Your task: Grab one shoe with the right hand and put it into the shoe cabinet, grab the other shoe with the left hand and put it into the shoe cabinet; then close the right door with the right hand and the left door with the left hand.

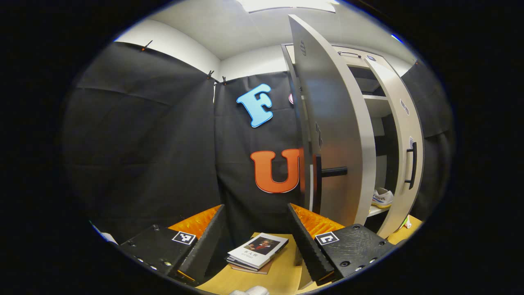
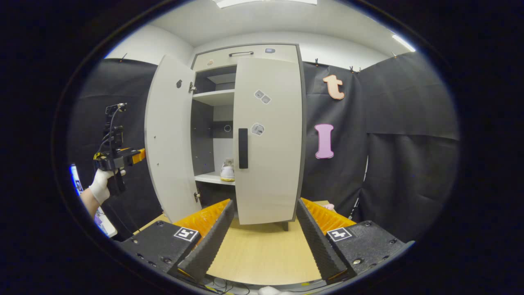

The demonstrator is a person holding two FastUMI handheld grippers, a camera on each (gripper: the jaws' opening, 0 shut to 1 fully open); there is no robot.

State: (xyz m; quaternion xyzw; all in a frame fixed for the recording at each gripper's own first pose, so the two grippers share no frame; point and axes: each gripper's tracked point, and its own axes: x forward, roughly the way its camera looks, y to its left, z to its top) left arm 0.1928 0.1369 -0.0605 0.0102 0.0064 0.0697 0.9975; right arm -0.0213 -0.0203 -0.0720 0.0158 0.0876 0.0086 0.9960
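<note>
- Right gripper view, left edge: the left gripper (image 2: 139,155) is held up by a gloved hand (image 2: 100,184) beside the flat, matt left door (image 2: 170,139), which is swung wide.
- A pale shoe (image 2: 227,171) is seen on the shoe cabinet's (image 2: 245,53) lower shelf.
- The right door (image 2: 268,139), with a dark bar handle, is nearly closed.
- The right gripper (image 2: 264,231) is spread, empty, above the wooden table (image 2: 262,258).
- Left gripper view: ridged fingers are parted over stacked books (image 1: 258,252); the shoe (image 1: 382,197) is seen past the door's edge.
</note>
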